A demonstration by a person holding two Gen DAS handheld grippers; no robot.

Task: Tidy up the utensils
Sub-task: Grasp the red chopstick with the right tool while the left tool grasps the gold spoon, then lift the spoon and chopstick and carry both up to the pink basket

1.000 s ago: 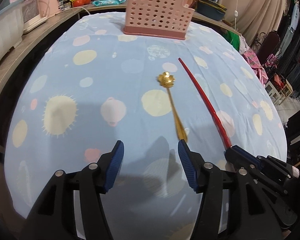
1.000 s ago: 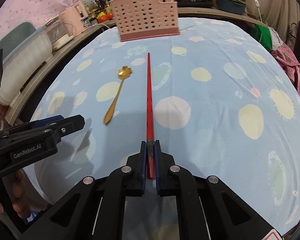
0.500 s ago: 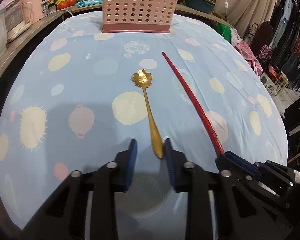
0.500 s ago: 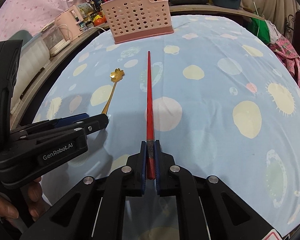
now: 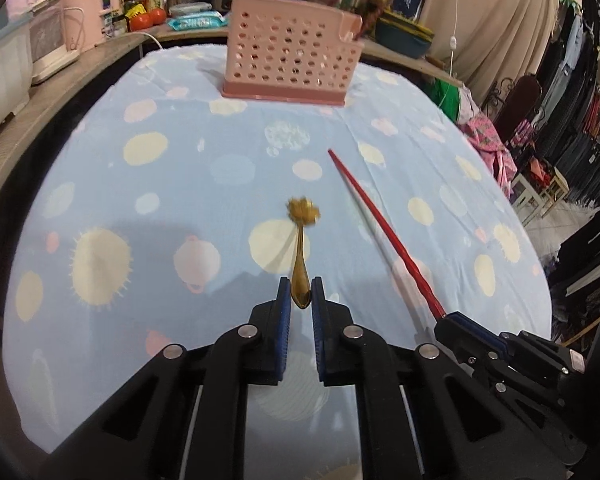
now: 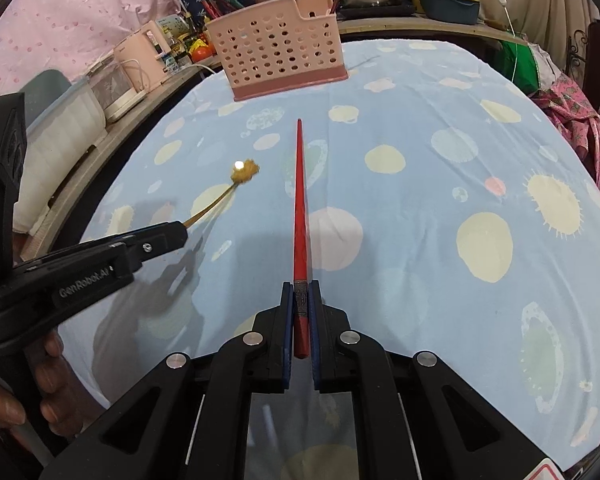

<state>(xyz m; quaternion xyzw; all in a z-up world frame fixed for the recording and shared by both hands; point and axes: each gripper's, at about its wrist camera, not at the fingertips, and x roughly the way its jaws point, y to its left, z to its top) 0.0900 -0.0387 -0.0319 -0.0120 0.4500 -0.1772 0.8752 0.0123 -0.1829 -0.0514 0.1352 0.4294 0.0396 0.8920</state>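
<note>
My left gripper (image 5: 301, 294) is shut on the handle end of a gold spoon (image 5: 301, 248) with a flower-shaped bowl, lifted off the tablecloth and pointing forward. It also shows at the left of the right wrist view (image 6: 180, 232), with the spoon (image 6: 236, 184) sticking out. My right gripper (image 6: 301, 312) is shut on the thick end of a red chopstick (image 6: 299, 200), which points toward a pink perforated utensil basket (image 6: 280, 58) at the far edge of the table. In the left wrist view the chopstick (image 5: 380, 228) lies to the right and the basket (image 5: 290, 66) is ahead.
The table carries a blue cloth (image 6: 460, 160) with pale spots. Behind the basket are pots, jars and a blue dish (image 5: 404, 34). A pink appliance (image 5: 88, 12) and a white box stand on a wooden ledge at the left. Clothes hang at the right.
My left gripper moved forward over the spoon handle, closed on it and lifted the spoon off the cloth. My right gripper kept hold of the chopstick and rose slightly.
</note>
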